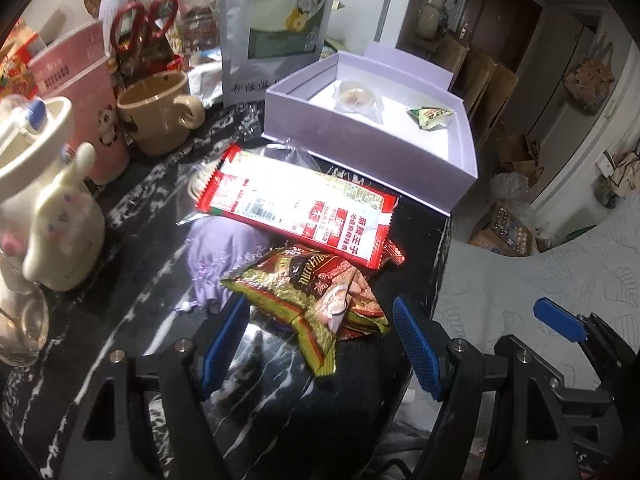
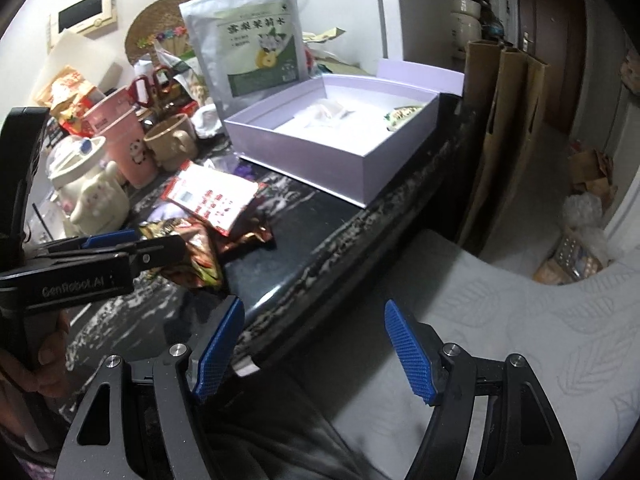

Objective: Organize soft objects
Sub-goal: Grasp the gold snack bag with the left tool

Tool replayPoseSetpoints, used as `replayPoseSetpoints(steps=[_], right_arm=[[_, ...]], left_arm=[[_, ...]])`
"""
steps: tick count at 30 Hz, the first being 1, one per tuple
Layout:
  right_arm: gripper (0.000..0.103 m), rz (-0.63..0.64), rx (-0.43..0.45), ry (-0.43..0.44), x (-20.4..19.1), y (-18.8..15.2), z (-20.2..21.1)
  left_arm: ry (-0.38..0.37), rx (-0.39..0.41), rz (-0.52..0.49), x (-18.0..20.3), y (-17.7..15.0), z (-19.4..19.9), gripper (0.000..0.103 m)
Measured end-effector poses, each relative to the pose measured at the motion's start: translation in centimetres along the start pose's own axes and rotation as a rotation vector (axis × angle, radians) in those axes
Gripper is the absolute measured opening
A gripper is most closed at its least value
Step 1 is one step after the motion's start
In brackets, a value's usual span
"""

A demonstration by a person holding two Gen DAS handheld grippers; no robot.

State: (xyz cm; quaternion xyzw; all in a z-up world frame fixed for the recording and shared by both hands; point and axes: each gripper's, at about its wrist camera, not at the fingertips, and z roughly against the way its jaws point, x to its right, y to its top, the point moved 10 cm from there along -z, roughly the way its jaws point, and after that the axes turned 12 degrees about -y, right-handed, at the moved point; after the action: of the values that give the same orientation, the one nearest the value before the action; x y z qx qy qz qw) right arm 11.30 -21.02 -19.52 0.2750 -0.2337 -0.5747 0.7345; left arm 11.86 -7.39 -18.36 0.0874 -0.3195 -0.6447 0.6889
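Observation:
My left gripper (image 1: 320,340) is open, its blue pads either side of a green-and-red snack bag (image 1: 316,300) on the black marble counter (image 1: 132,320). Beyond it lie a red-and-white snack packet (image 1: 296,208) and a purple cloth pouch (image 1: 224,252). An open lilac box (image 1: 360,144) at the back holds a round wrapped pastry (image 1: 356,100) and a small green wrapped snack (image 1: 430,117). My right gripper (image 2: 316,344) is open and empty, off the counter's front edge over a white patterned cushion (image 2: 520,320). The left gripper (image 2: 132,244) also shows in the right wrist view, by the snack bag (image 2: 200,256).
A cream rabbit jar (image 1: 60,216), a pink panda cup (image 1: 92,120), a beige mug (image 1: 160,112), red scissors (image 1: 140,24) and a tall silver pouch (image 1: 276,20) crowd the counter's left and back. The counter edge (image 2: 360,248) runs diagonally; cardboard (image 2: 504,128) stands beyond it.

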Motion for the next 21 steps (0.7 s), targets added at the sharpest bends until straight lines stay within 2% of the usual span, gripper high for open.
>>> replayPoseSetpoints(steps=[7, 11, 14, 19, 21], right_arm=[[0.074, -0.016, -0.01, -0.018, 0.9, 0.0, -0.7], [0.074, -0.022, -0.02, -0.024, 1.0, 0.1, -1.2], [0.074, -0.027, -0.026, -0.018, 1.0, 0.2, -1.4], [0.074, -0.032, -0.031, -0.013, 0.7, 0.4, -1.5], [0.074, -0.035, -0.032, -0.011, 0.6, 0.4, -1.6]], left_arm=[[0.018, -0.051, 0.046, -1.1, -0.2, -2.5, 0.074], [-0.018, -0.086, 0.093, -1.7, -0.6, -3.7, 0.074], [-0.015, -0.071, 0.085, -1.8, -0.3, -3.9, 0.074], [-0.05, -0.042, 0.059, -1.4, -0.2, -3.6, 0.052], [-0.054, -0.021, 0.032, -1.1, -0.2, -3.0, 0.049]])
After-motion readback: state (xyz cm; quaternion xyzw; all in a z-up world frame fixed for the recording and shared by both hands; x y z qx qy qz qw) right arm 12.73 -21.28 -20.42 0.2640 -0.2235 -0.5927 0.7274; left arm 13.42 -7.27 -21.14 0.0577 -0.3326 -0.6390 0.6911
